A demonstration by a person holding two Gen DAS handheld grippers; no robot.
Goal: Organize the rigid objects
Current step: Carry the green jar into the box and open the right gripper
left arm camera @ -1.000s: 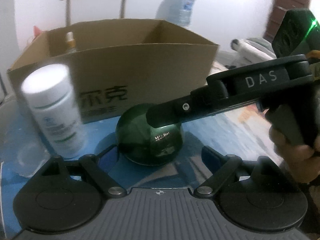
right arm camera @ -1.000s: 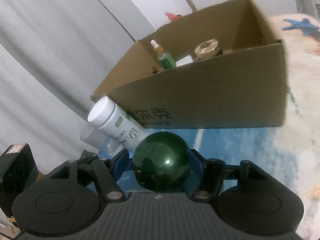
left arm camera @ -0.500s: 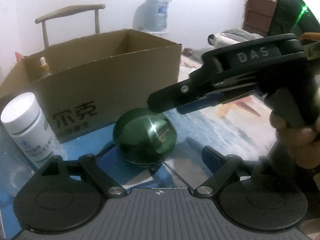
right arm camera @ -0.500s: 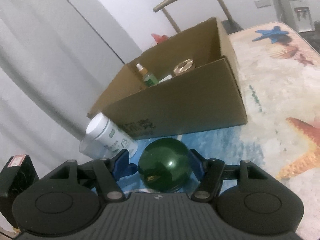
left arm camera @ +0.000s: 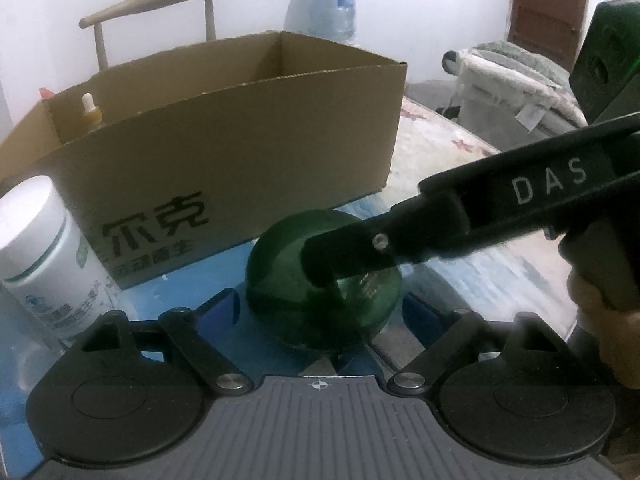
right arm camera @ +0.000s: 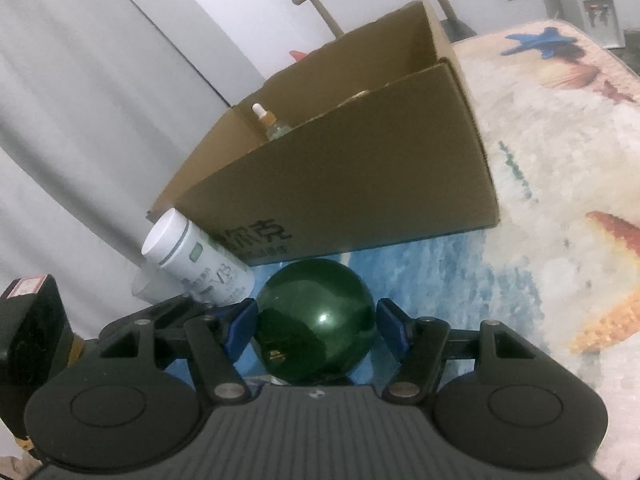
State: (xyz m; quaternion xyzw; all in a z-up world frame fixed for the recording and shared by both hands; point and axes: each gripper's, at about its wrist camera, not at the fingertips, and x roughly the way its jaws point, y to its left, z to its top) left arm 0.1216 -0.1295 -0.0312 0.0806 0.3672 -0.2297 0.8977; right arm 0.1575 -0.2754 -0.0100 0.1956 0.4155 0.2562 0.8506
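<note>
1. Because it is a glossy, dark green sphere, the green ball (right arm camera: 316, 320) is judged hard, smooth and slippery, probably of some weight, and liable to roll or to chip if dropped. It rests on the blue-printed tabletop (right arm camera: 420, 268), just in front of the near wall of the cardboard box (right arm camera: 360, 184).
2. Best hold, as a judgement: across the widest girth, pads level and opposite one another; a hold higher or lower would tend to squeeze the ball out.
3. The right hand-held gripper (right arm camera: 316, 326) brackets the ball at that girth, its blue pads (right arm camera: 240, 322) at either flank; the pads appear to touch or nearly touch, and a firm pinch cannot be confirmed.
4. The left hand-held gripper (left arm camera: 320, 320) stands spread wide on both sides of the ball from the near side, its jaws closing slightly, with clear gaps to the ball.
5. A white bottle (left arm camera: 44, 256) stands just left of the ball, near the box corner.
6. Inside the box, at far left, a dropper bottle (left arm camera: 90, 114) stands upright.
7. The tabletop carries a sea-themed print, blue near the box, pale with starfish to the right.
8. Beyond: a wooden chair (left arm camera: 152, 4), a water jug (left arm camera: 332, 8), white walls.
</note>
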